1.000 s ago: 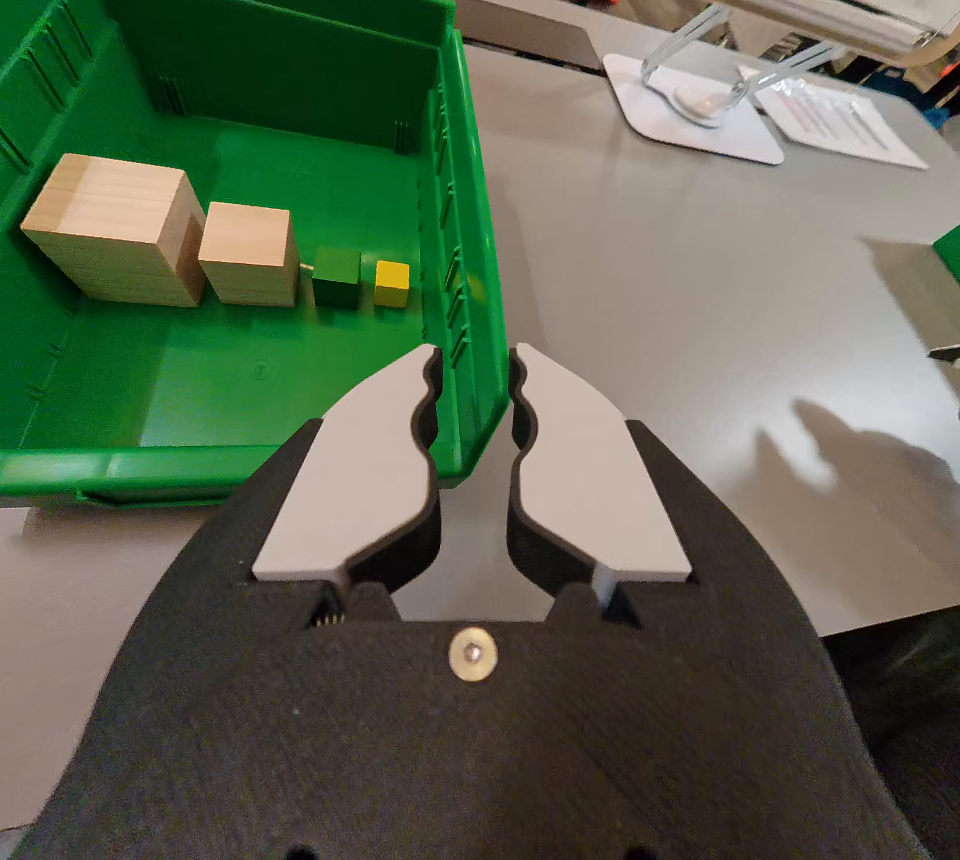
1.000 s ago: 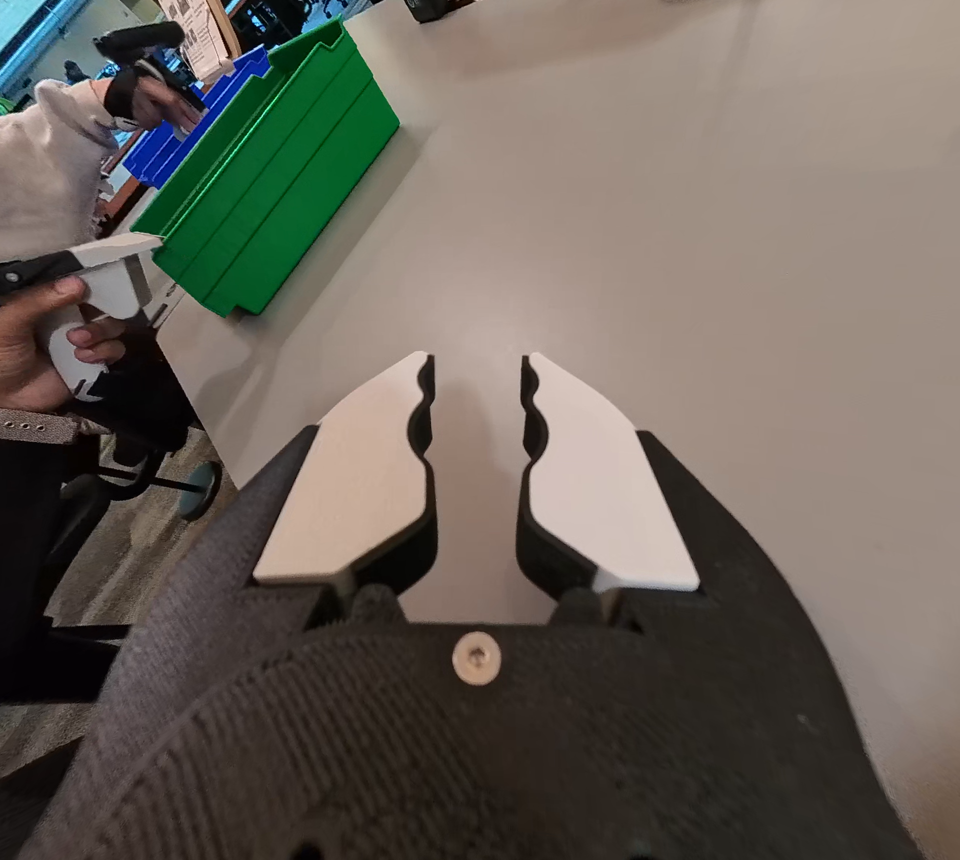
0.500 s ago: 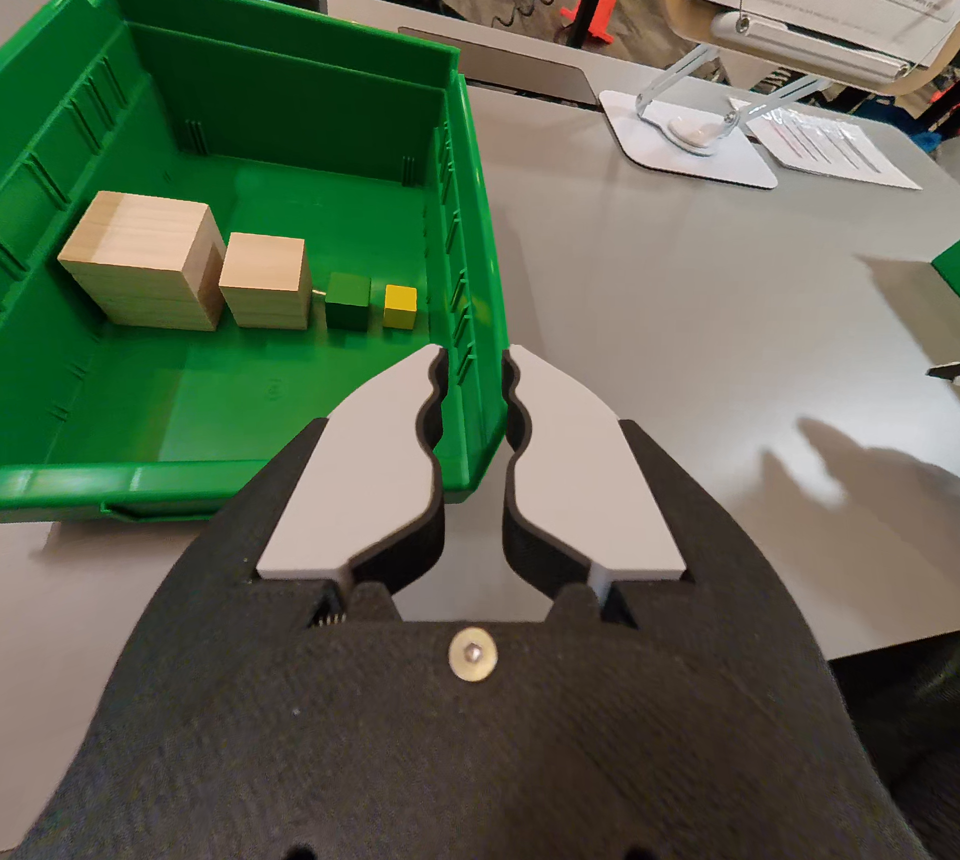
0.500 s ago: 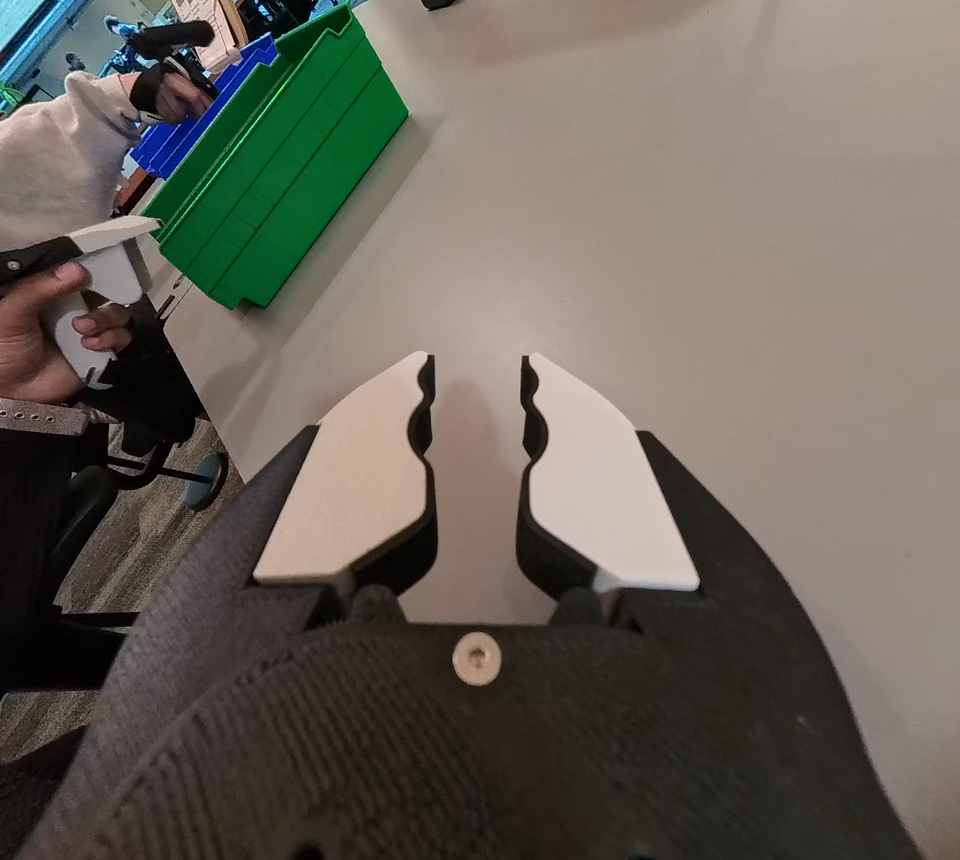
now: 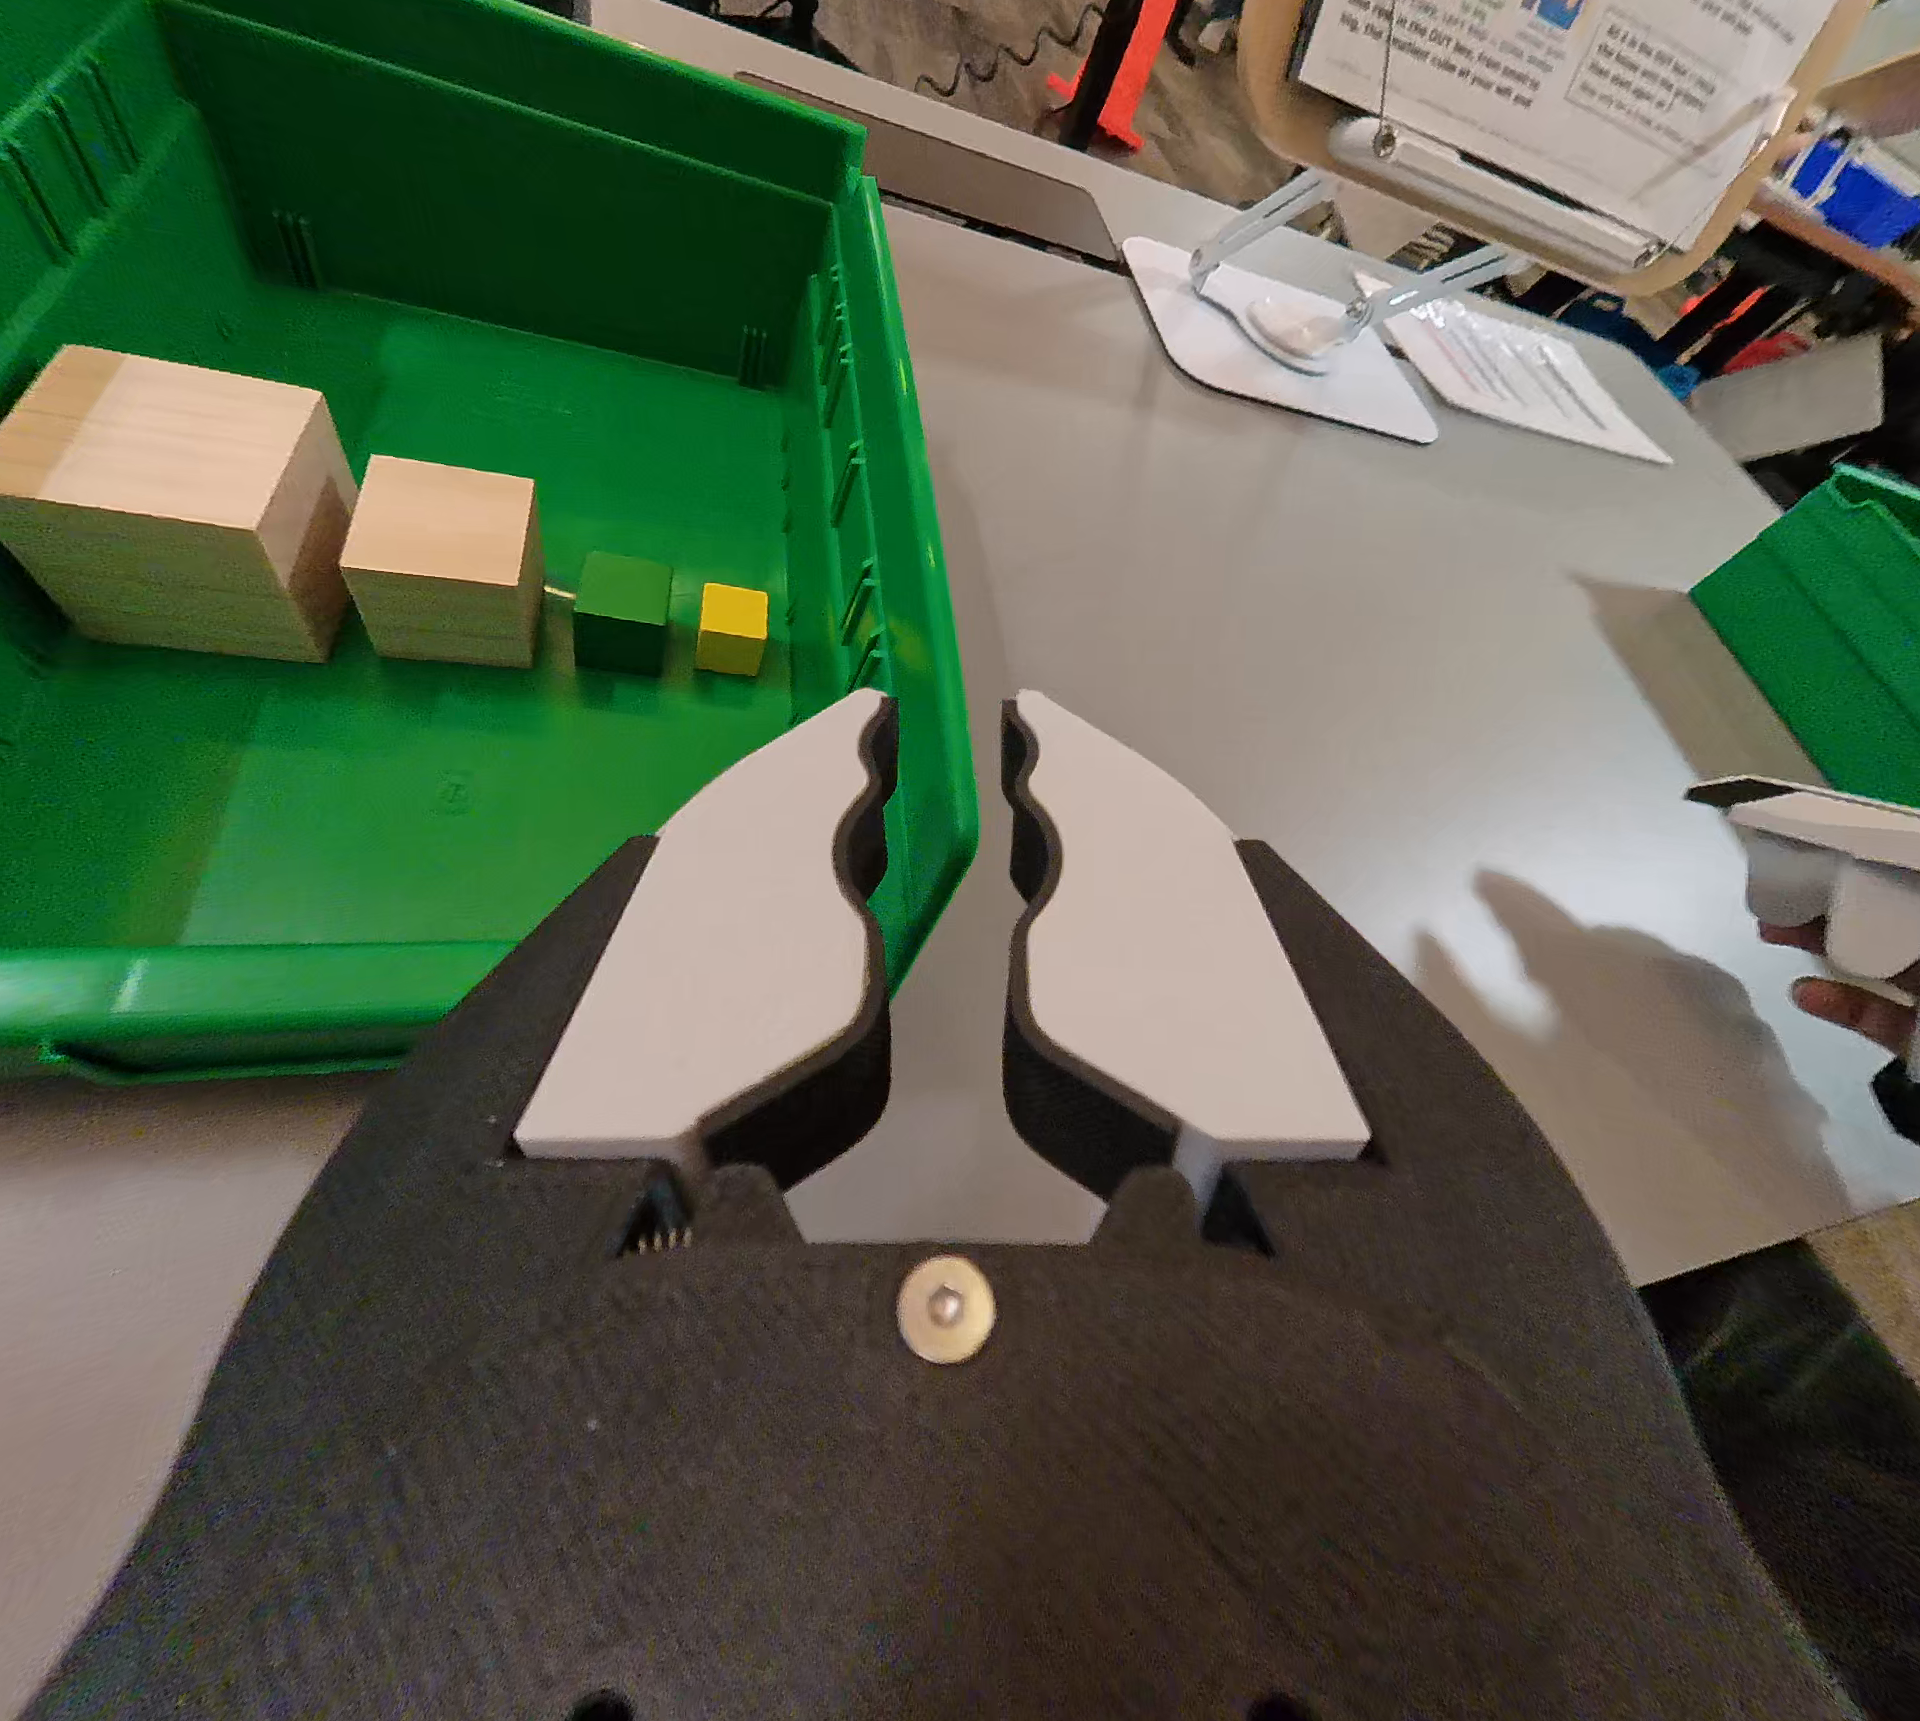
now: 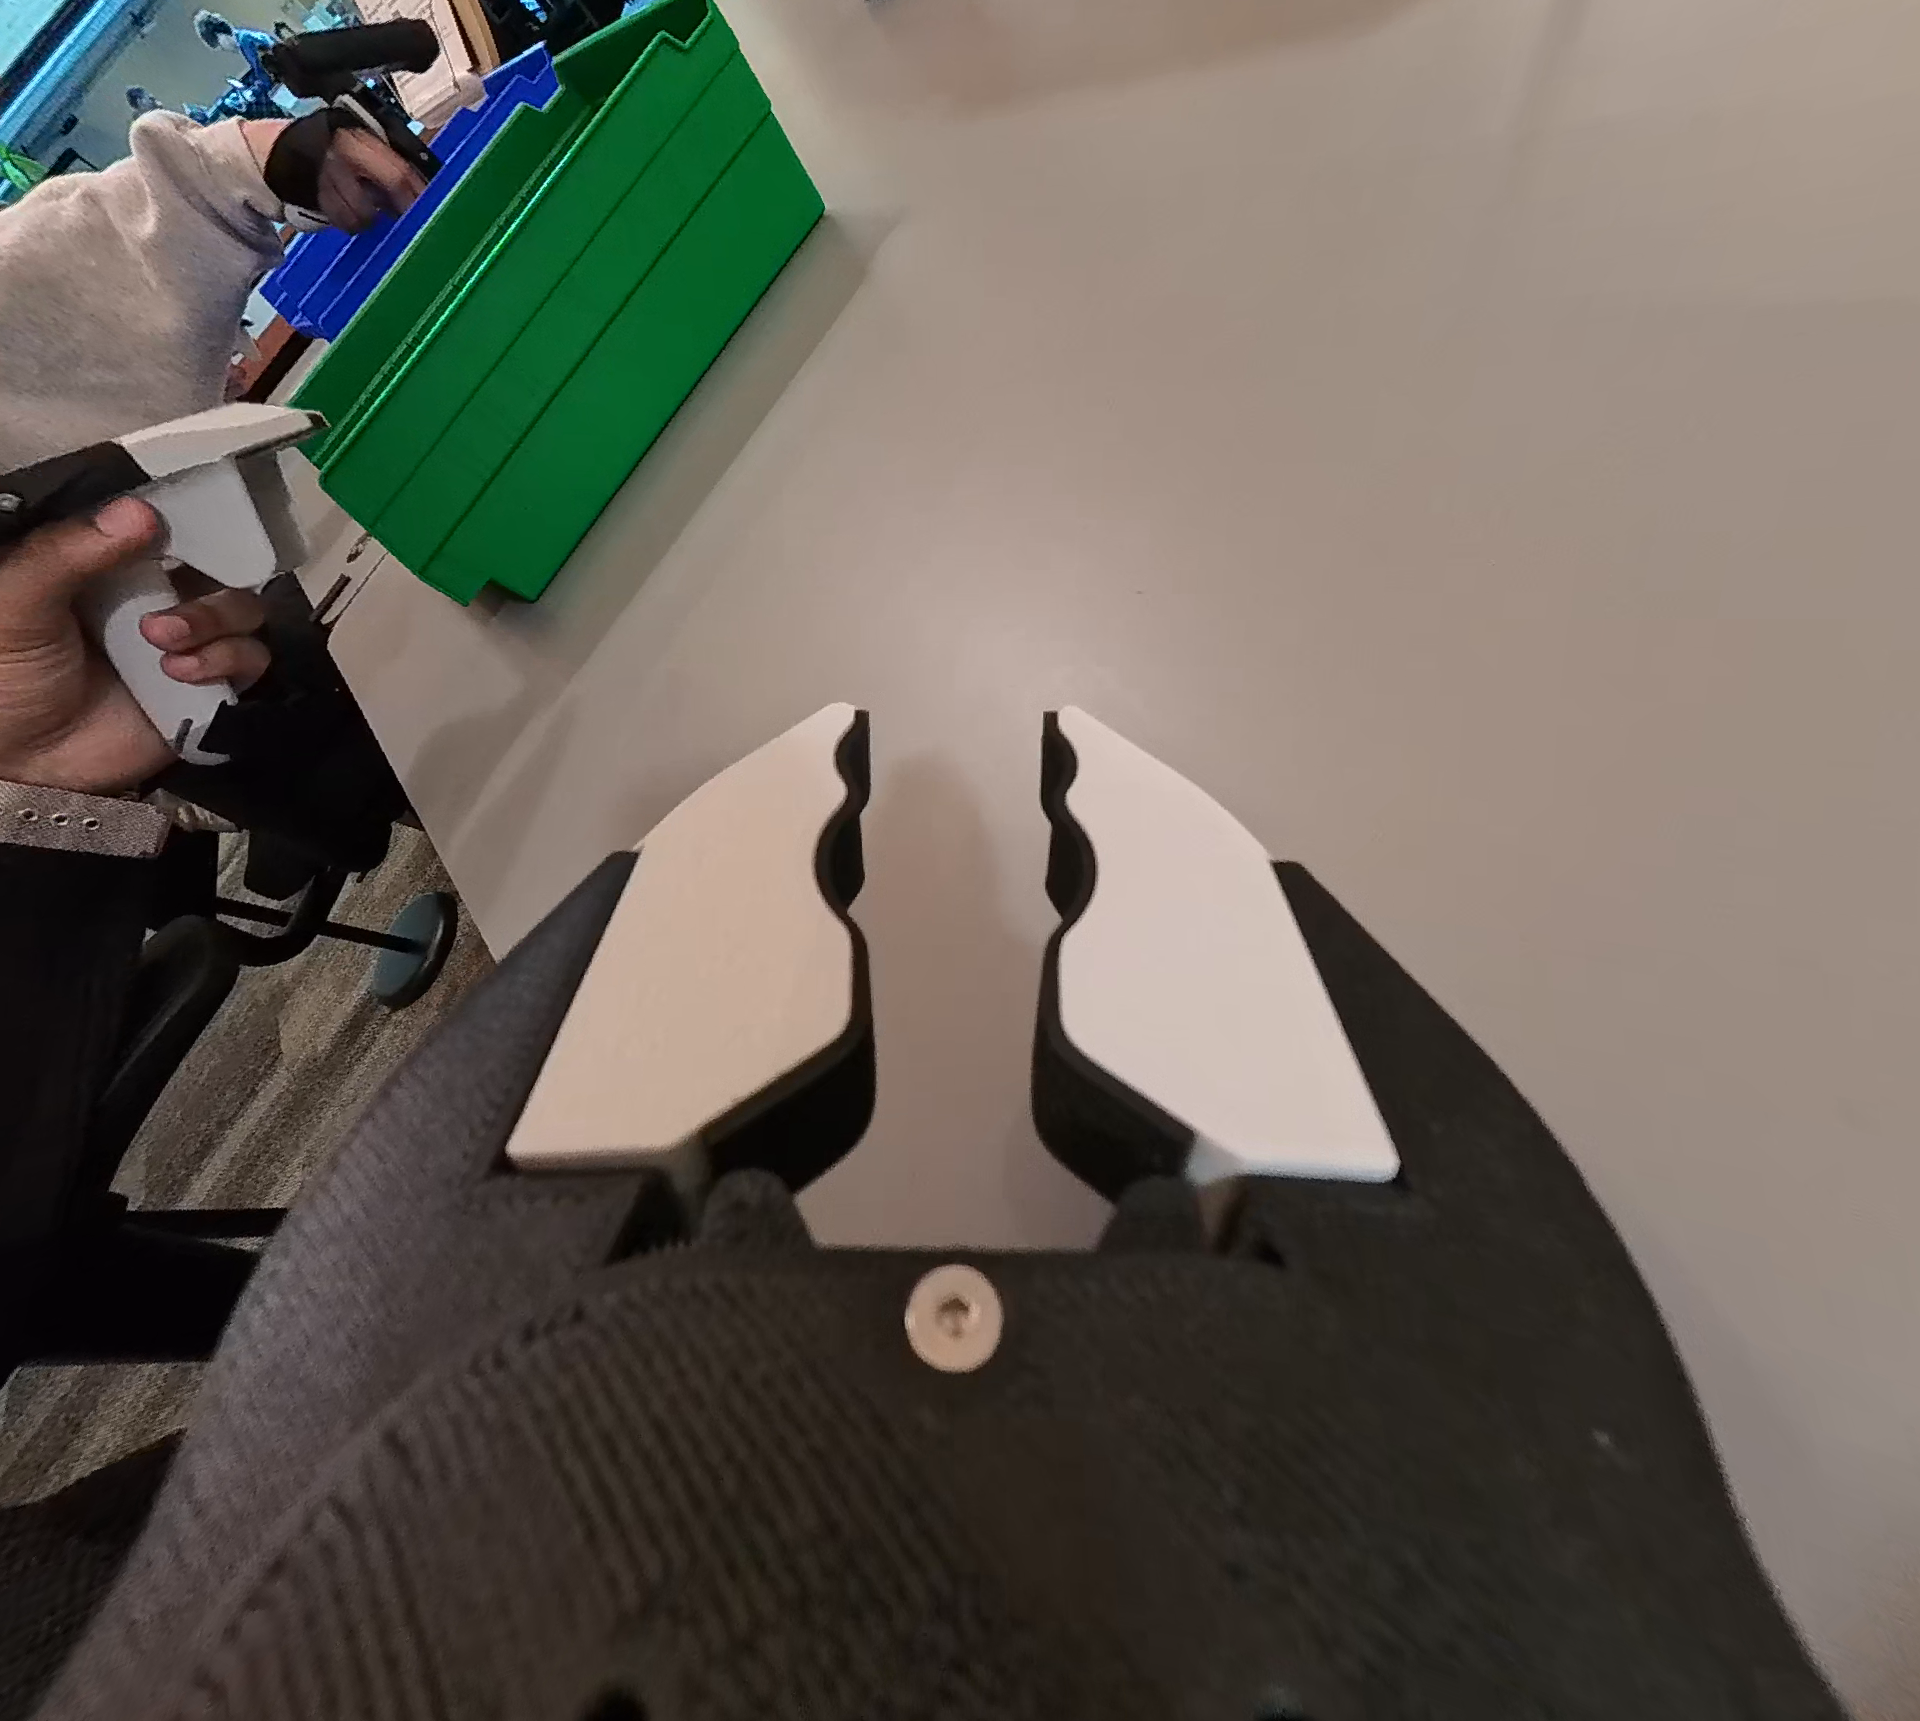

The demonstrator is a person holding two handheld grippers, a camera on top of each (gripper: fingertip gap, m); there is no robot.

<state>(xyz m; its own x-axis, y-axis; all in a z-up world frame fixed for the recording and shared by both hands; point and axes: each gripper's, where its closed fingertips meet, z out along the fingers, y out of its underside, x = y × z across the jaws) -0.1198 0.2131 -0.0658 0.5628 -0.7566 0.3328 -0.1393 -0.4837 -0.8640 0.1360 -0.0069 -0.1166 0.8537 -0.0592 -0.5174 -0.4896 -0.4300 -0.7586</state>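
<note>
Your left hand-held gripper (image 5: 940, 715) is hovering released, its jaws slightly parted and holding nothing, over the near right corner of a green bin (image 5: 914, 528) that is sitting toward the left end of the grey worktop (image 5: 1299, 632). Inside the bin, four blocks are lining up in a row: a large wooden block (image 5: 166, 508), a smaller wooden block (image 5: 442, 559), a green cube (image 5: 621, 611) and a yellow cube (image 5: 732, 627), the last lying nearest the bin's right wall. Your right hand-held gripper (image 6: 951, 726) is also hovering released and empty, above bare worktop near its front edge. A document stand (image 5: 1299, 321) is resting toward the far edge, and a second green bin (image 5: 1829, 622) is sitting at the right edge.
</note>
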